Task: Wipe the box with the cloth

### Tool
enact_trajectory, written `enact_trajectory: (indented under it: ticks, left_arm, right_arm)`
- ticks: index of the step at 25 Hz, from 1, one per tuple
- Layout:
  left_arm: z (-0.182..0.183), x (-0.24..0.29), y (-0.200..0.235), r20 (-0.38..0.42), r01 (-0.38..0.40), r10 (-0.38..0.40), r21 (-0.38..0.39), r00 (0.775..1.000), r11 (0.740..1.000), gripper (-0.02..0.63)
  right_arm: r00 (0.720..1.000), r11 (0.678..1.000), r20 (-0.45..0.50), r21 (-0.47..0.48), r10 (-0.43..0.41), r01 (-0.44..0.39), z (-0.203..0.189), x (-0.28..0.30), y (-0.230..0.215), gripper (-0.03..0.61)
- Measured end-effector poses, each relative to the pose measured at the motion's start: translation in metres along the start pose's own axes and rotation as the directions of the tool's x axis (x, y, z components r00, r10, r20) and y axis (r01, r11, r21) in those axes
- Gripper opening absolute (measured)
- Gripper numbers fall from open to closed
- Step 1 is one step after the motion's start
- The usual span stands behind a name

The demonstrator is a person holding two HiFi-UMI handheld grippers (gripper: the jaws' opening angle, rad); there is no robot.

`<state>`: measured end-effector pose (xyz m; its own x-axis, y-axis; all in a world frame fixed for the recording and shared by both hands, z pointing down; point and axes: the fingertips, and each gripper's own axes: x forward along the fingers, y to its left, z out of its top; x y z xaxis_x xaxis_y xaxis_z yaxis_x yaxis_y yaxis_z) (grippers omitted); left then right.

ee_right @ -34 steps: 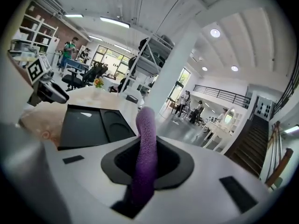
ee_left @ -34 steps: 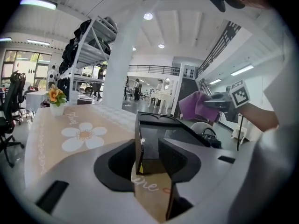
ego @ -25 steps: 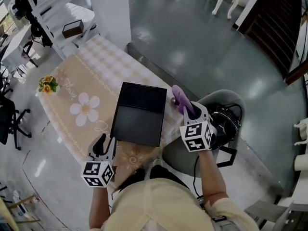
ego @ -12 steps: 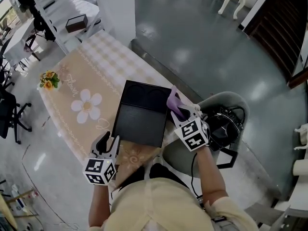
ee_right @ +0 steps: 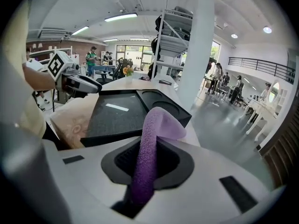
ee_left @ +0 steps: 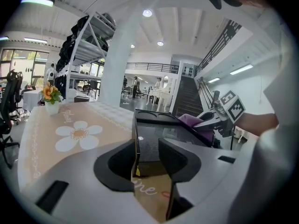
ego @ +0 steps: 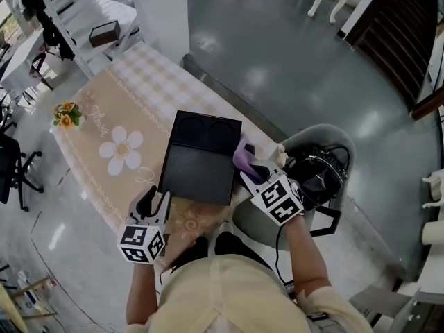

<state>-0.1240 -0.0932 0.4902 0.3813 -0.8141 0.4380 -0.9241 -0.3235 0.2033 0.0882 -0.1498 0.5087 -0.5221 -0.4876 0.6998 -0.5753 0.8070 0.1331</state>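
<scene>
With the right gripper clamped on the cloth at the box's right edge, and the left gripper half open and empty at its near-left corner, you probably needed flat, overlapping strokes across its top.

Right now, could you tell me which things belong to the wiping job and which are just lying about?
Job: black rectangular box; purple fleecy cloth, clamped in the right tool; left tool, open by the box's near corner.
Lying about: orange flowers in a small pot; small dark box on the far table.
</scene>
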Motion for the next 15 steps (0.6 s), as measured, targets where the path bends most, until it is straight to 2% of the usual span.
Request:
enact_trajectory:
  ticks: [15]
  left_arm:
    - [-0.004,-0.003,-0.003,-0.01,0.023,-0.023,0.043,1.0,0.999,0.155]
  right_arm:
    - [0.986,0.984,-0.044,-0.065,0.162,-0.165,-0.011,-0.031,0.065,0.072]
